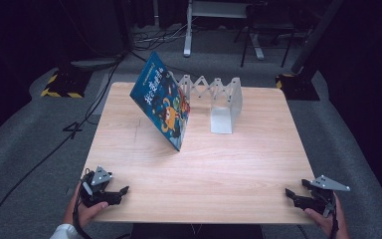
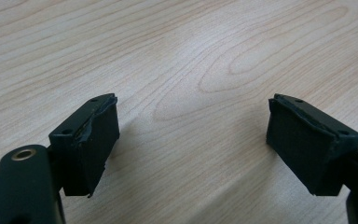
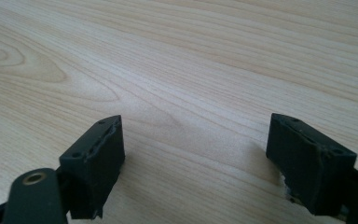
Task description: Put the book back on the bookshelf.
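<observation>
A blue picture book (image 1: 162, 101) stands tilted near the middle of the wooden table (image 1: 204, 169), leaning against a white expanding bookend rack (image 1: 219, 99). My left gripper (image 1: 122, 191) rests at the table's front left corner, held by a hand, its jaws open over bare wood. In the left gripper view my left gripper (image 2: 193, 140) has nothing between its wide-apart pads. My right gripper (image 1: 291, 194) sits at the front right corner, also open. In the right gripper view my right gripper (image 3: 196, 161) shows only wood grain between its pads.
Grey carpet surrounds the table, with cables (image 1: 54, 144) trailing at the left. A white stand's legs (image 1: 187, 30) and dark equipment bases (image 1: 62, 82) lie beyond the far edge. Bare wood spans the table's front half between the two grippers.
</observation>
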Action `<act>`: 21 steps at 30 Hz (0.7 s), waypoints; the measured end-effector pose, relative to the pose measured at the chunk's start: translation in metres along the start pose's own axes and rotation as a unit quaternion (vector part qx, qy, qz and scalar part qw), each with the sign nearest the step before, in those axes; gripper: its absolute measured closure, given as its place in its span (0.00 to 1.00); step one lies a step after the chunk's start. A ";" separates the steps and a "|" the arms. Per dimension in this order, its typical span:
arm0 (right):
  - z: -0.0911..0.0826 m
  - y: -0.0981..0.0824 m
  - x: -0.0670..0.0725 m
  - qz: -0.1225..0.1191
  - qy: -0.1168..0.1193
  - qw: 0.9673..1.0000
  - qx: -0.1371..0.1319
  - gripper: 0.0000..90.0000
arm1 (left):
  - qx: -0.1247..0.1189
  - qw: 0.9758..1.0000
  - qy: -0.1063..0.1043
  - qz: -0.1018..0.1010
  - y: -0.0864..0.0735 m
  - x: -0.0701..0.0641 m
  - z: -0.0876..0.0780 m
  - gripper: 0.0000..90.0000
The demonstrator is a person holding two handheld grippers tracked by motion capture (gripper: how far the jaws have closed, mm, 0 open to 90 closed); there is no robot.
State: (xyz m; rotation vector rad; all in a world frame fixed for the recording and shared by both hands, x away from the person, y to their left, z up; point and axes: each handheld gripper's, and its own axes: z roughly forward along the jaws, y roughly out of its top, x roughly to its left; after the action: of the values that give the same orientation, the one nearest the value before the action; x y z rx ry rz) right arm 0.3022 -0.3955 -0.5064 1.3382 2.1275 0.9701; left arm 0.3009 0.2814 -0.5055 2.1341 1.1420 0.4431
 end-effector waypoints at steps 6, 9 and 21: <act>0.000 0.001 0.000 0.002 -0.002 1.000 0.001 0.22 | -0.001 1.000 0.000 0.000 0.000 0.000 0.000 0.19; 0.000 0.000 0.000 0.003 -0.003 1.000 0.001 0.22 | -0.002 1.000 0.005 -0.004 -0.001 -0.001 0.000 0.19; 0.000 0.000 0.000 0.003 -0.002 1.000 -0.001 0.22 | -0.002 1.000 0.006 -0.005 -0.001 -0.001 0.000 0.19</act>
State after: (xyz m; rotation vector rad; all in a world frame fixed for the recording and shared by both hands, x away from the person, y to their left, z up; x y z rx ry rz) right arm 0.3026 -0.3956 -0.5064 1.3449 2.1209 0.9692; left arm 0.3001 0.2812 -0.5058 2.1253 1.1558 0.4530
